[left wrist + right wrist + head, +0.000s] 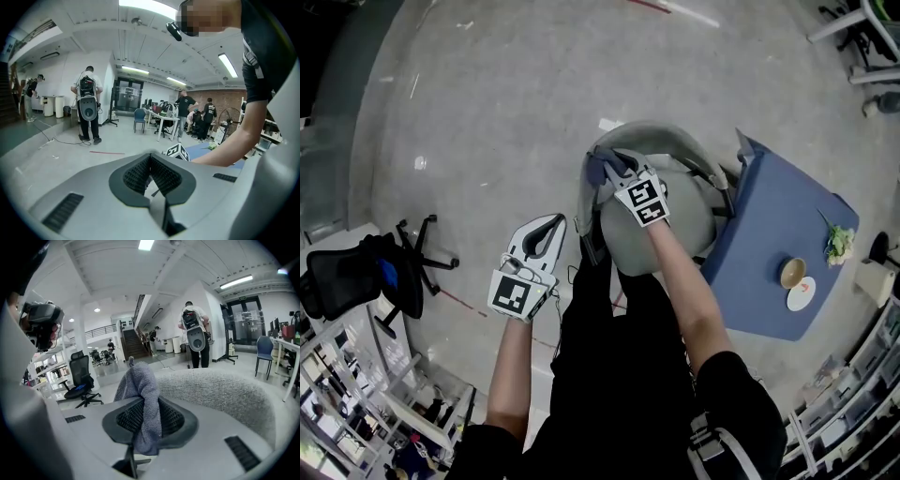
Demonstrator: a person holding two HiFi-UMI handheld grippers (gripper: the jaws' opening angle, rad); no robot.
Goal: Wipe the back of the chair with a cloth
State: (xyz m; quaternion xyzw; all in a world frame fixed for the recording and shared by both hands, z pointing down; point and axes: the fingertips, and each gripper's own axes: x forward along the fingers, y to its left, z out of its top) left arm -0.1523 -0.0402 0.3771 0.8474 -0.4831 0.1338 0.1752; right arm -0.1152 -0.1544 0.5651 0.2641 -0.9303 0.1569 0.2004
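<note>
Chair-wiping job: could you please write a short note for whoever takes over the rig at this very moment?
Right gripper: shut on the grey-blue cloth, held at the top edge of the chair back.
Left gripper: shut, nothing between its jaws, held over the floor to the left of the chair.
Done: cloth is gripped and brought to the back. How much has been wiped cannot be told.
Left: probably draw the cloth along the grey backrest.
</note>
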